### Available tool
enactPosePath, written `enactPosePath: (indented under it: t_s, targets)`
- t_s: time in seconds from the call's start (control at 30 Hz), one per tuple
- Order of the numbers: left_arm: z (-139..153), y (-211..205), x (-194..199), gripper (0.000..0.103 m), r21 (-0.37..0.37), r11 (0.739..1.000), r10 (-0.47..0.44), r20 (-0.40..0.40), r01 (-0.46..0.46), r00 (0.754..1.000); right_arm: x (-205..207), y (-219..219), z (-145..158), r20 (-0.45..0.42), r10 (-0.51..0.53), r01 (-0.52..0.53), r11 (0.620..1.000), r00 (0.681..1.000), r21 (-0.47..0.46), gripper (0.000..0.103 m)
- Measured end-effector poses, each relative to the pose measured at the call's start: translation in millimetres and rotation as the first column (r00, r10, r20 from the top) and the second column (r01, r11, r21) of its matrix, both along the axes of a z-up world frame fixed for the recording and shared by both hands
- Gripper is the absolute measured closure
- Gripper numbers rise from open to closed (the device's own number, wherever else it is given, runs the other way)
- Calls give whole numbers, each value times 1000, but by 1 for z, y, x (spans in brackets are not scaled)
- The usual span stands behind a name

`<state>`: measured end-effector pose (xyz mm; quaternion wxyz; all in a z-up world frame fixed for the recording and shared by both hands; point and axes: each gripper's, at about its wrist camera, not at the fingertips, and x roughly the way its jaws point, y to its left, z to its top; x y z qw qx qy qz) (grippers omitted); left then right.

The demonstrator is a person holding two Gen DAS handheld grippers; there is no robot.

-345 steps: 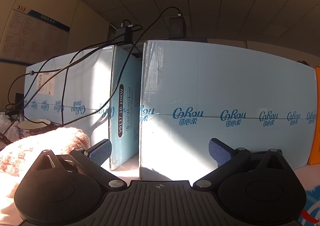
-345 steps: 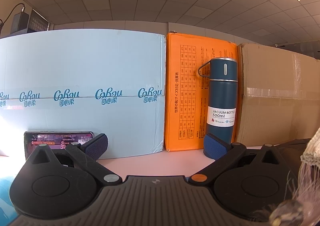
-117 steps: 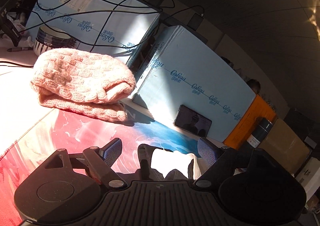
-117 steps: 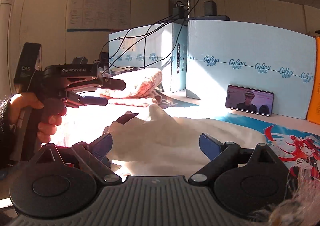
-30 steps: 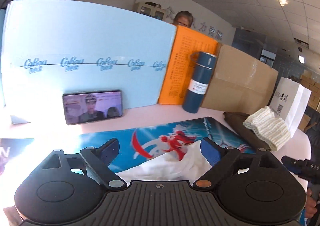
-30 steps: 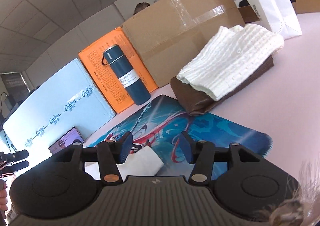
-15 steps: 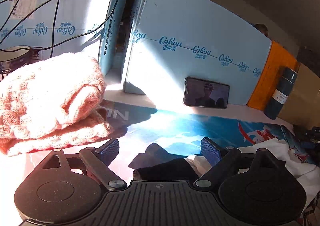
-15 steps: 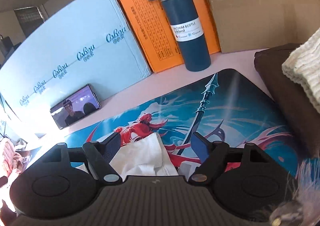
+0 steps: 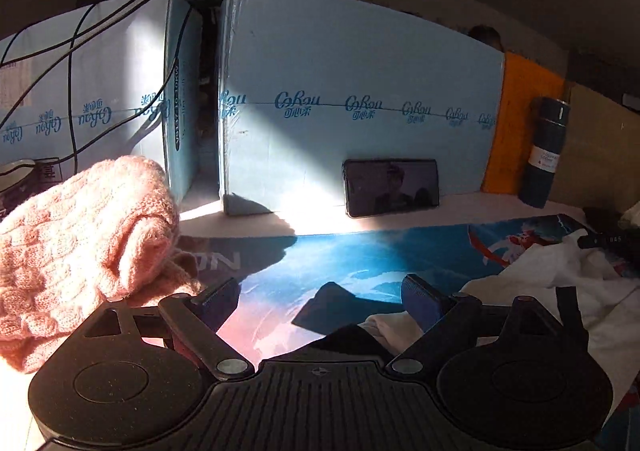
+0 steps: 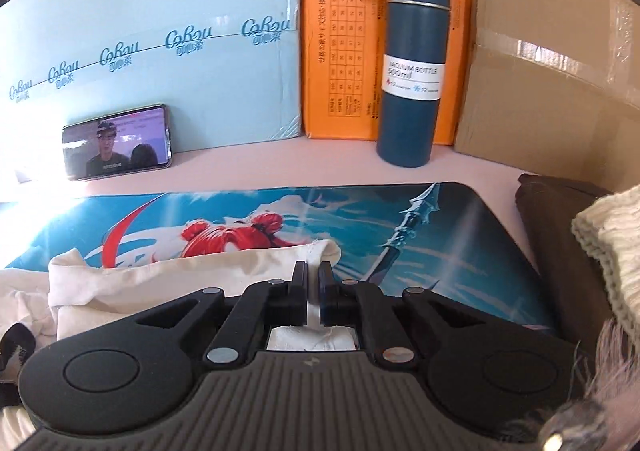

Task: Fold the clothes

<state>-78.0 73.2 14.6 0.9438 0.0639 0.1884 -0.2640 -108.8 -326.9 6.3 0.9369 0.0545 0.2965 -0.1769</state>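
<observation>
A: Clamping is complete on the right gripper (image 10: 313, 293): its jaws stand clenched on the edge of the white garment (image 10: 192, 271), with cloth visible between and behind the pads. What is the state of the other unit?

B: The left gripper (image 9: 320, 297) stands released, jaws wide. A dark-shaded corner of the garment lies just ahead of and between its fingers, but the pads do not press on it.

A: Location of the work item?

B: The white garment lies crumpled on the printed desk mat (image 10: 440, 219), toward the mat's near edge, spread from its middle to its left part in the right wrist view. One loose flap reaches toward the mat's centre.

A: Surroundings, outward from there?

B: A pink knit sweater (image 9: 80, 243) sits folded at the mat's left end. A brown garment (image 10: 560, 235) with a cream knit (image 10: 608, 235) on top lies off the mat's right edge. A phone (image 10: 116, 141) leans on the blue cartons at the table's far edge; a blue vacuum bottle (image 10: 412, 63) stands near the far right.

A: Failure modes from this point?

B: Judged from the grip: the right pads appear to hold only a thin hem, so a fast pull could slip it free. The left jaws could close on shadow rather than cloth, since glare and shade hide the corner's outline. An uneven lift would likely fold the garment skewed.
</observation>
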Motion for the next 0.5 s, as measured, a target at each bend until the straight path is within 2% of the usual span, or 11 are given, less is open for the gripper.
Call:
enactPosePath:
  t_s: [0.07,0.1,0.17,0.23,0.3,0.37,0.43,0.5]
  targets:
    - [2,-20,-17,12,60,993,-107,58,104,993,1,-8,-3,-14,-38,37,999,999,-29,98]
    - [0,-31,-26,12,92,981,-178,54,172,983,2,-11,-6,-24,-52,50,998,998,-45,98]
    - [-6,-53,-42,12,154,939,-317,36,308,948,2,-15,-12,-37,-57,56,998,998,-31,98]
    - [-13,-69,-57,12,218,891,-411,9,399,912,-1,-17,-14,-27,-72,72,997,997,-23,97]
    - [-23,-82,-68,12,288,843,-471,-10,454,882,-8,-18,-9,4,-112,112,994,994,-10,90]
    - [-33,-92,-75,12,356,800,-509,-21,482,860,-17,-15,0,49,-128,127,992,991,7,74]
    - [-35,-97,-77,12,364,800,-513,2,477,858,-28,-9,11,106,-107,103,994,989,43,65]
    - [-34,-101,-76,12,367,799,-511,-5,477,860,-37,-1,22,166,-61,42,992,984,119,58]
